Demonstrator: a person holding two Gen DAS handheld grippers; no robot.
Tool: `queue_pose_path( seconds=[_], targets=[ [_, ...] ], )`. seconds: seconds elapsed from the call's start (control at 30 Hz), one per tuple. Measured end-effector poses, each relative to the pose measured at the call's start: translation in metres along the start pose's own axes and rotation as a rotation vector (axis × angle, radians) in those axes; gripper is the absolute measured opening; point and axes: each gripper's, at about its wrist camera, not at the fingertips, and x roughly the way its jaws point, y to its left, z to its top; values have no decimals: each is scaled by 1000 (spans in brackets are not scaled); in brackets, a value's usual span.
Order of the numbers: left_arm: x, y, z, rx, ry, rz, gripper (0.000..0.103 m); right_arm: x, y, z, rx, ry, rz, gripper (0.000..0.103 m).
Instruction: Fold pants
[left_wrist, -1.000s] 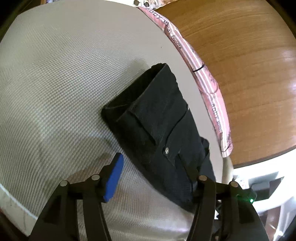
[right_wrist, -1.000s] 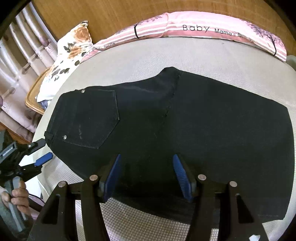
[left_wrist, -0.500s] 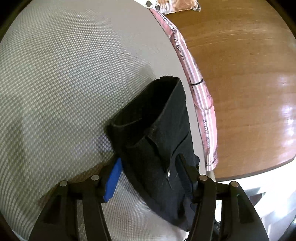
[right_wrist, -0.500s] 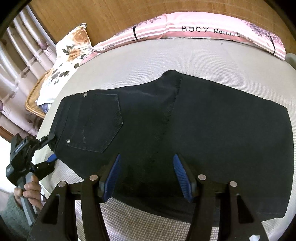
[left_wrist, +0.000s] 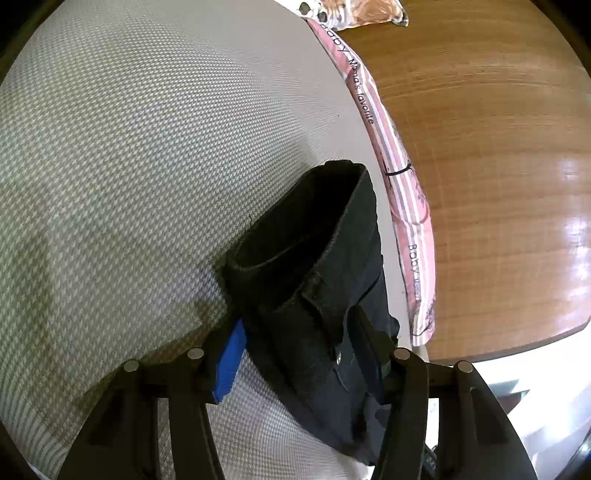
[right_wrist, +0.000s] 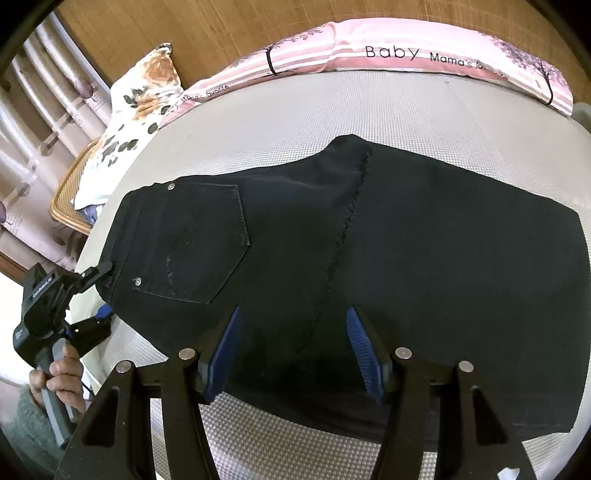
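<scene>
I've got L gripper (left_wrist: 295, 354) at lower centre of its view, jaws spread astride waistband of pants (right_wrist: 332, 266), ready to pinch for the fold; pants lie flat mid-frame on mattress (right_wrist: 332, 110); R gripper (right_wrist: 291, 350) jaws spread, hovering over near edge.

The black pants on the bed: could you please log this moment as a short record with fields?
item: black pants, lying flat, back pocket up
surface: grey woven mattress
left claw: open, jaws astride the waistband end
right claw: open, above the near edge of the pants, gripping nothing
behind: pink striped pillow against a wooden headboard
</scene>
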Motion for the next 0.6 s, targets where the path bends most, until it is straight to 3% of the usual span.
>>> queue_pose_path(
  seconds=[0.13, 0.2, 0.37, 0.47, 0.6],
  targets=[
    [6, -9, 0, 43, -12, 48, 53, 3, 3, 0, 0, 6, 6, 56],
    [8, -12, -1, 70, -15, 96, 35, 3, 6, 0, -8, 2, 6, 56],
    [5, -32, -4, 138, -37, 165, 26, -8, 0, 1, 9, -31, 2, 56],
    [-1, -75, -11, 274, -69, 177, 24, -22, -14, 3, 43, -65, -4, 56],
    [1, -146, -21, 425, -82, 133, 23, -50, -41, 5, 121, -131, -9, 56]
  ],
)
